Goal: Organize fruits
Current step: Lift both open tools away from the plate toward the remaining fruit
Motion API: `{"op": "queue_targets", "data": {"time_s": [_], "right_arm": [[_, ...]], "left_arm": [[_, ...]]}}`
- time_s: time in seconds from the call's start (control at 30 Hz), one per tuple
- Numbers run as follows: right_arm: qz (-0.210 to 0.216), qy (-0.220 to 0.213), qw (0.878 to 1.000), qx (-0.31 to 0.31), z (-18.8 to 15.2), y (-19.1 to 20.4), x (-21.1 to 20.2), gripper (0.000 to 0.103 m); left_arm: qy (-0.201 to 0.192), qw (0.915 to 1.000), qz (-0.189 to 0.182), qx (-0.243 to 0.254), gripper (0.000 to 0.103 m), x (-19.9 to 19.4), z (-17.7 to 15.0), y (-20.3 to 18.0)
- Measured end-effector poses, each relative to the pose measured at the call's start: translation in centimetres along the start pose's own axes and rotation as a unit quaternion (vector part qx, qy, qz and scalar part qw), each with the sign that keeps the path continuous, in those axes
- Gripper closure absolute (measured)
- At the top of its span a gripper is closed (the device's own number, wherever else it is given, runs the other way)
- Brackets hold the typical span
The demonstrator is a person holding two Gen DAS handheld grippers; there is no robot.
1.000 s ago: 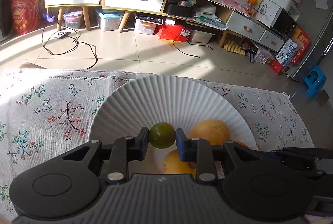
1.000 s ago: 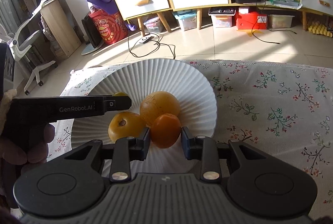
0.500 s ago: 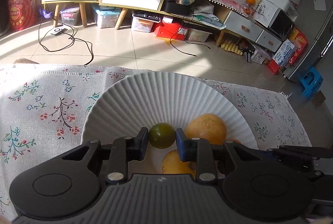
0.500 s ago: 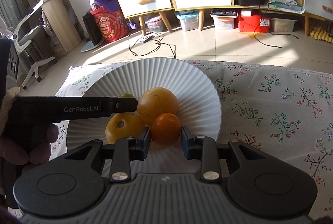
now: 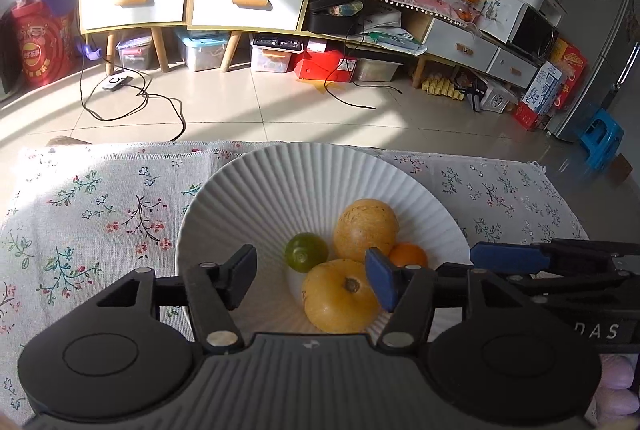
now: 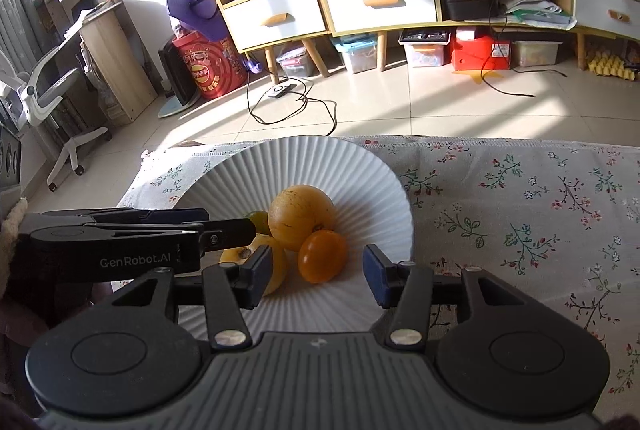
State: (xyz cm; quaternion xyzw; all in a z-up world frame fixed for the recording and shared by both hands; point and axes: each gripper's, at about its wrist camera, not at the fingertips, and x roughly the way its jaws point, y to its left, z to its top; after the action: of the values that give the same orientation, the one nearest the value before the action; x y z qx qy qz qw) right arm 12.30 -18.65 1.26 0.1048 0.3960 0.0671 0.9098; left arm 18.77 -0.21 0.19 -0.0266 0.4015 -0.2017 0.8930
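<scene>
four fruits sit bunched in the well of a white ribbed plate [image 5: 256,198], low and a little right of centre in the left wrist view. the small green fruit [image 5: 306,252] is at the left of the bunch, its stem end turned toward the camera. the large round yellow fruit [image 5: 366,230] is behind, touching the small orange fruit [image 5: 408,255] at its lower right. the flattish yellow fruit [image 5: 340,296] lies nearest, widest side to side, its stem scar facing up toward the lens.

the left gripper [image 5: 312,280] has just been opening; its jaws stand spread, and the green fruit lies just beyond them, touched by neither pad. the right gripper [image 6: 316,272] has also just been opening and is spread, with the orange fruit [image 6: 322,256] in the gap, clear of both pads. in the right wrist view the left gripper's finger crosses from the left edge of the frame, partly hiding the green fruit.

the plate's far half is bare. it rests on a floral tablecloth [image 6: 520,206], its far rim near the cloth's far edge. open cloth spreads across the right of the right wrist view and the left of the left wrist view. beyond lies tiled floor [image 6: 400,102].
</scene>
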Motion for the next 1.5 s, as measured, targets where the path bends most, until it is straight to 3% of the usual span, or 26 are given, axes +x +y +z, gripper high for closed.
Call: {"op": "queue_targets", "data": {"time_s": [0.33,0.7,0.93,1.5], "right_arm": [[-0.018,0.000,1.000,-0.018,-0.8,0.8,-2.4,0.031],[-0.032,0.005,0.999,-0.032,-2.1,1.8,-4.5,0.020],[-0.035,0.003,0.999,-0.040,-3.0,2.8,-5.6,0.014],[-0.021,0.006,0.998,-0.061,-6.2,3.6,-6.4,0.007]], "left_arm": [[-0.013,0.9995,0.015,0.024,0.026,-3.7,-0.9,-0.7],[-0.012,0.9987,0.032,0.038,0.010,-7.5,-2.7,-0.3],[0.001,0.9972,0.052,0.053,0.009,-9.1,-4.7,-0.3],[0.011,0.9986,0.038,0.036,0.009,-11.2,-9.1,0.7]]}}
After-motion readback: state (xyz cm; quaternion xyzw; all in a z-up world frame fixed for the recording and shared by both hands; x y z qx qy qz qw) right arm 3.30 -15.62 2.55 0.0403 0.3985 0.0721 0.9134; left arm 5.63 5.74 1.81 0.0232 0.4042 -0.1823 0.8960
